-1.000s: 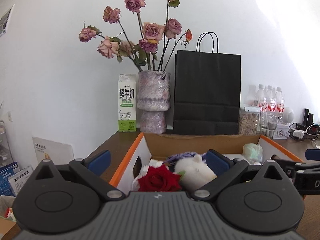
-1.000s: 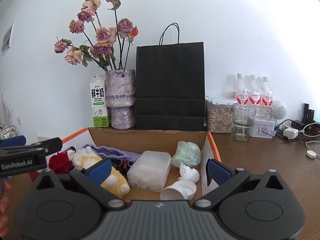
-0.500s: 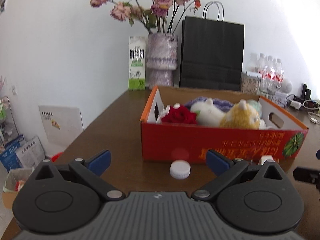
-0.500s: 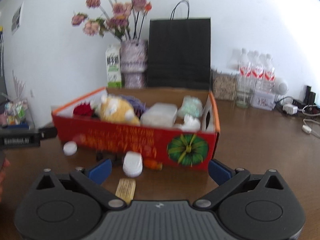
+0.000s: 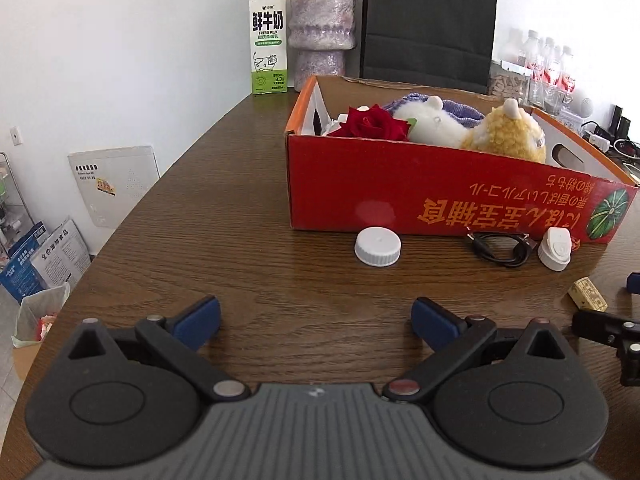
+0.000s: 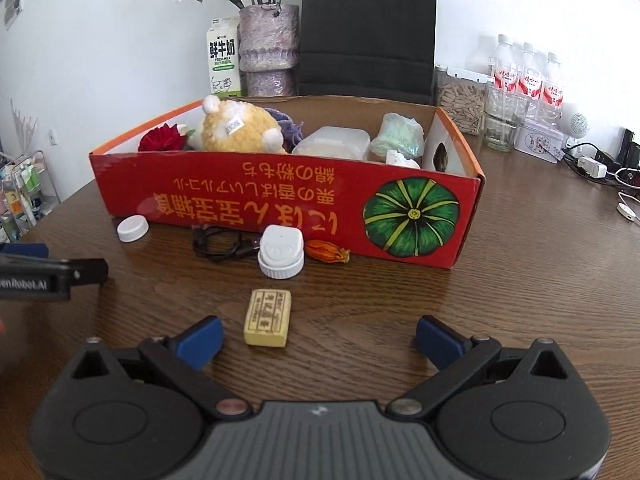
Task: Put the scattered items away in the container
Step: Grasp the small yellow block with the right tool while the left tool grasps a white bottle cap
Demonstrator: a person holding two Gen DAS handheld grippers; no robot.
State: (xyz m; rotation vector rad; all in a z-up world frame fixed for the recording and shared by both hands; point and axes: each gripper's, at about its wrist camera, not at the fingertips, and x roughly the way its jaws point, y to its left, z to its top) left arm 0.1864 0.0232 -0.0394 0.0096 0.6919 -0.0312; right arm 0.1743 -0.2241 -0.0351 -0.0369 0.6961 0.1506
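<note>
Both grippers, left (image 5: 316, 316) and right (image 6: 318, 336), gape wide, holding nothing. At center frame lies a yellow block (image 6: 267, 318), below the red cardboard box (image 6: 280, 204).

We see bright, even daylight in both views, strongest at the far right, where the white wall (image 5: 560, 8) washes out and the water bottles (image 6: 528, 76) look pale. The wooden table (image 5: 224, 200) carries a soft sheen, with faint shadows beneath the white cap (image 5: 377, 246) and the red box (image 6: 280, 200). Both pictures are sharp. Fisheye distortion bends the table edge and darkens the corners.
</note>
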